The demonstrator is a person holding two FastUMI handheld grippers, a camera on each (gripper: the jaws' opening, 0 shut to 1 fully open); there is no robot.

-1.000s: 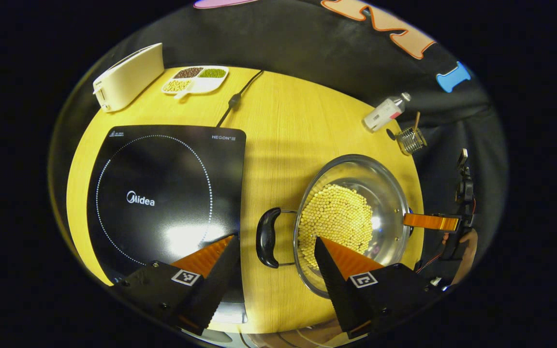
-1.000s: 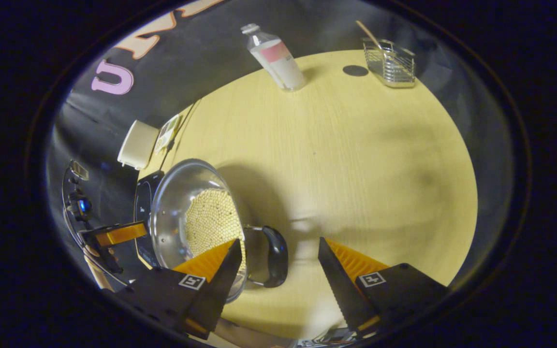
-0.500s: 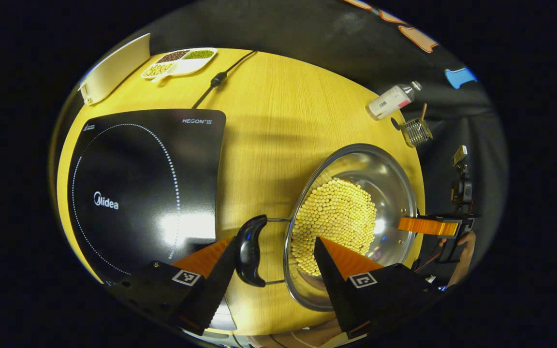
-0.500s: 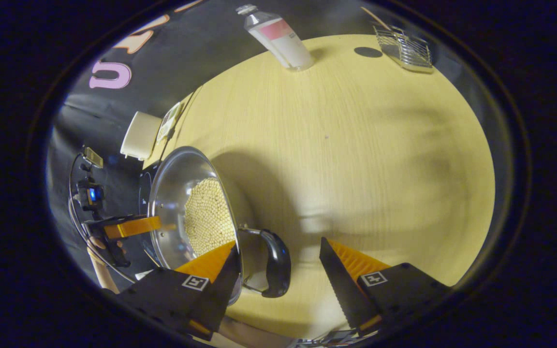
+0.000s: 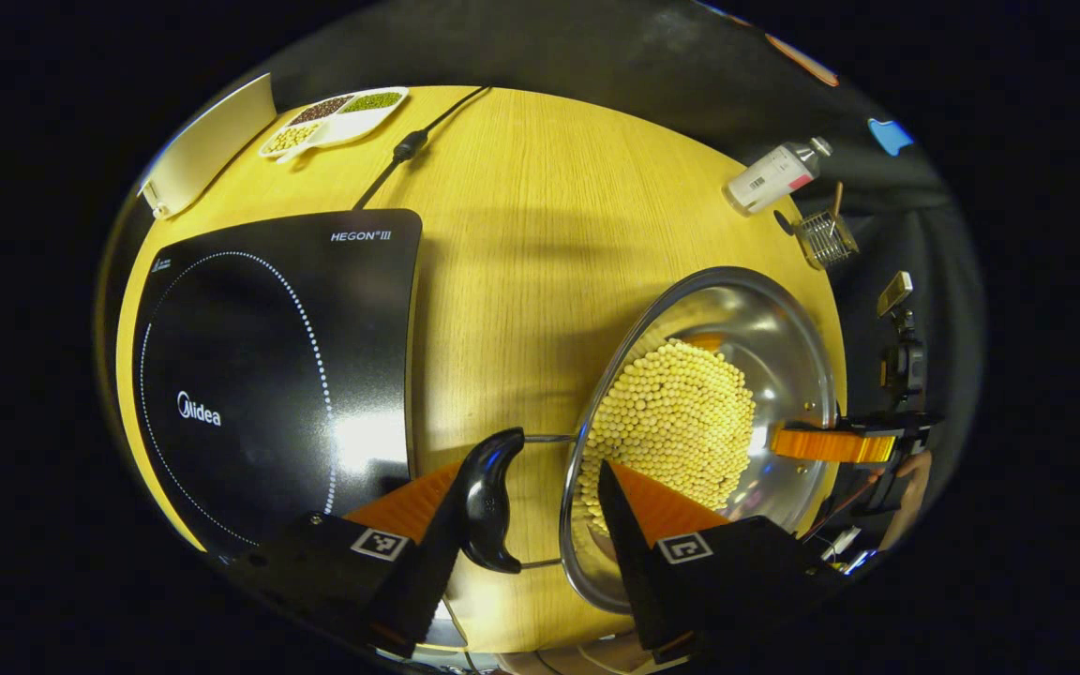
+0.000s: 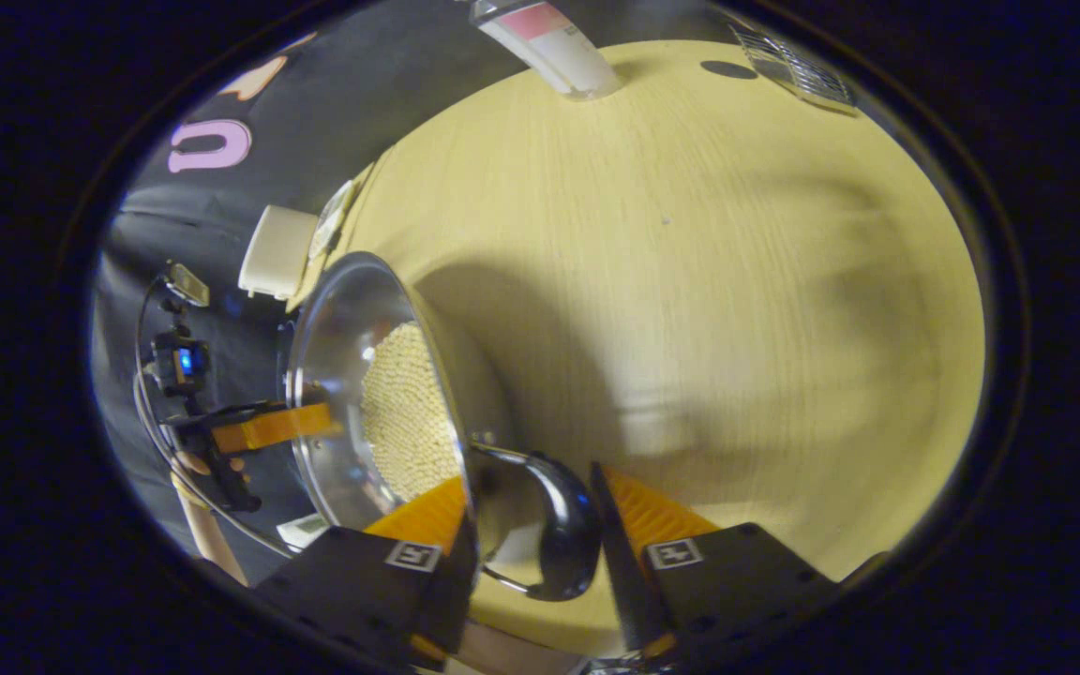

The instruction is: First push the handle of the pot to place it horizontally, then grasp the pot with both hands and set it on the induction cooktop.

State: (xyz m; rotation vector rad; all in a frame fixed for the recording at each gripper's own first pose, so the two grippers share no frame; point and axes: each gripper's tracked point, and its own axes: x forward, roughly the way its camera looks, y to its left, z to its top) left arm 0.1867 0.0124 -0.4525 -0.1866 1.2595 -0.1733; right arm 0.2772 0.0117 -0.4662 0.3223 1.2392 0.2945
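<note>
The shiny steel pot [image 5: 737, 375], filled with pale round beans, sits on the yellow wooden table [image 5: 521, 234] at about three o'clock from the black glass induction cooktop [image 5: 268, 356]. The left gripper [image 5: 526, 506] straddles the pot's black curved handle [image 5: 488, 497], its jaws part open, apparently not yet clamped. The right gripper [image 6: 531, 525] brackets the opposite black handle [image 6: 559, 525], its jaws narrowed around it; contact is unclear. If one side grips loosely, lifting could tilt the pot and spill the beans.
</note>
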